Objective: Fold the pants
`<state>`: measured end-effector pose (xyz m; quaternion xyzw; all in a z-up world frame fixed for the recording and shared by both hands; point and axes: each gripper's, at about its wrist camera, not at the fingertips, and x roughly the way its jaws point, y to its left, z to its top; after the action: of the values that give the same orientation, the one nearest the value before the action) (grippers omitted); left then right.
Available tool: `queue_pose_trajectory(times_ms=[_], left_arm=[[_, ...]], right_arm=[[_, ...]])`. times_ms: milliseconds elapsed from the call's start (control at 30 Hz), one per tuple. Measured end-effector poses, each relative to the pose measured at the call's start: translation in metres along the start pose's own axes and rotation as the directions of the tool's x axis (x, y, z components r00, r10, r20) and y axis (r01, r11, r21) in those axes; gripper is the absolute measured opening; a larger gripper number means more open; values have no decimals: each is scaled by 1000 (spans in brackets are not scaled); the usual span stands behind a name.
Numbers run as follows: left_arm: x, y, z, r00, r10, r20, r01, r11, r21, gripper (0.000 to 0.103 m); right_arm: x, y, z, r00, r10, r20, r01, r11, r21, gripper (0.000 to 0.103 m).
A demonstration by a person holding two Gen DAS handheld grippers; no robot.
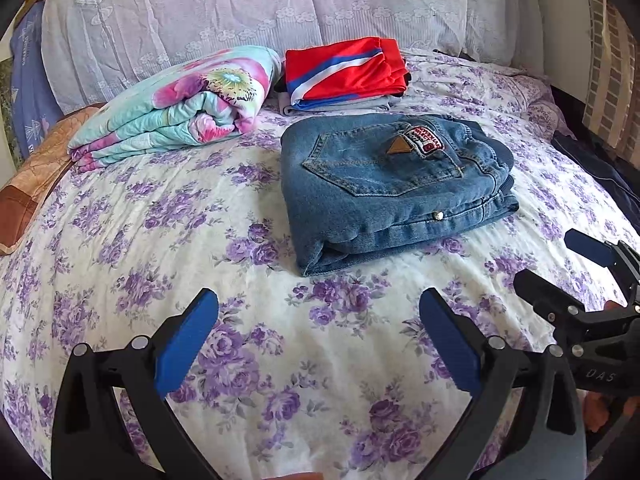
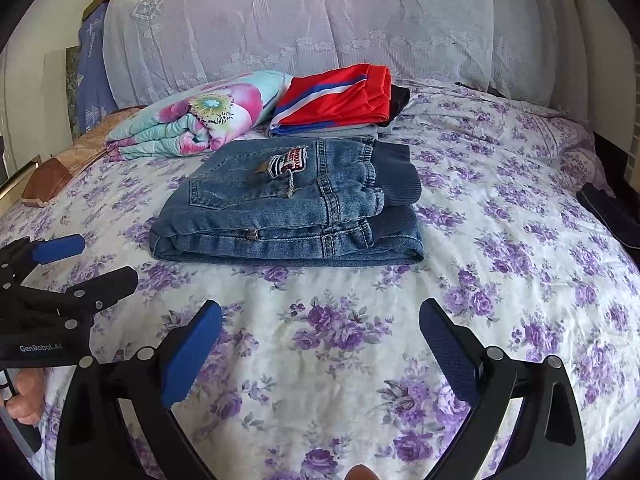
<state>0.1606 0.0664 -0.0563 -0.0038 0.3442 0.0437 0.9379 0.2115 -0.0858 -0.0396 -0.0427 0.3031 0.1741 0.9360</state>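
Observation:
Blue denim pants (image 1: 392,188) lie folded into a compact stack on the bed, back pocket and patch facing up; they also show in the right wrist view (image 2: 288,204). My left gripper (image 1: 318,308) is open and empty, hovering over the sheet short of the pants. It also shows at the left edge of the right wrist view (image 2: 92,262). My right gripper (image 2: 320,316) is open and empty, also short of the pants. It shows at the right edge of the left wrist view (image 1: 556,260).
A floral purple bedsheet (image 1: 200,240) covers the bed. A rolled flowery quilt (image 1: 180,108) lies at the back left. A stack of folded clothes topped with a red striped garment (image 1: 344,68) sits behind the pants. Lace-covered pillows (image 1: 260,8) line the headboard. A dark cloth (image 2: 612,212) lies at the right edge.

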Motion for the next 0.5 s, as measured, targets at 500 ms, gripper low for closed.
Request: queue_pose_trajectory(times_ms=[500], left_arm=[[2,-2,-1,1000,-1,-7,1,1000,12,98]], right_arm=[[2,-2,0,1000,3,-9,-3,1000,9,99]])
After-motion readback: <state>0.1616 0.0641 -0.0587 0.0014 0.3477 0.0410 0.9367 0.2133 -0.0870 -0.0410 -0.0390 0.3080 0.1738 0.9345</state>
